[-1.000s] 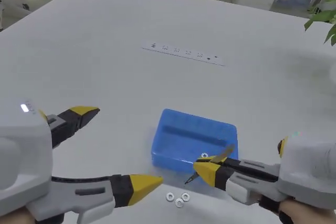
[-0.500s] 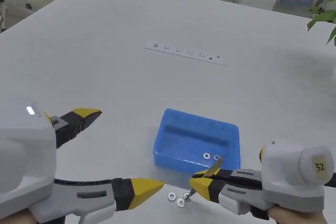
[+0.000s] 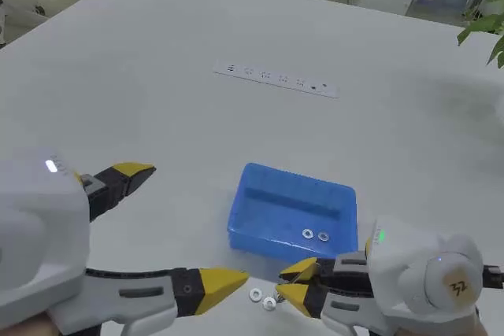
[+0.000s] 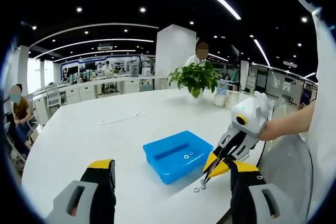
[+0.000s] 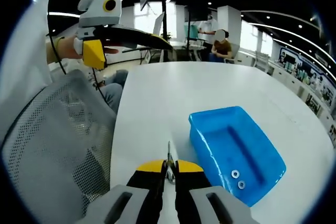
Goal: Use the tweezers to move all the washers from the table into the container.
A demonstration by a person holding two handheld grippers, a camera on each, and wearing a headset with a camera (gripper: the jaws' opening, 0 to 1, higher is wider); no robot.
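Note:
A blue container [image 3: 252, 222] sits on the white table with two washers [image 3: 315, 234] inside. At least two loose washers [image 3: 262, 299] lie on the table just in front of it. My right gripper [image 3: 302, 282] is shut on thin tweezers [image 5: 168, 156], whose tip reaches down to those loose washers [image 4: 199, 187]; whether it holds one I cannot tell. My left gripper [image 3: 195, 223] hovers wide open to the left of the container, nothing between its jaws. In the right gripper view the container [image 5: 210, 129] lies ahead to the right, its washers [image 5: 238, 179] near the close end.
A flat strip with markings [image 3: 276, 80] lies farther back on the table. A green plant [image 3: 484, 29] stands at the far right edge. A mesh chair back [image 5: 58, 129] is close beside the table's near edge. People sit at other tables behind.
My right gripper has pulled back from over the container and dropped to the loose washers on the table. Two washers show in the container where one showed before. The left gripper has barely moved.

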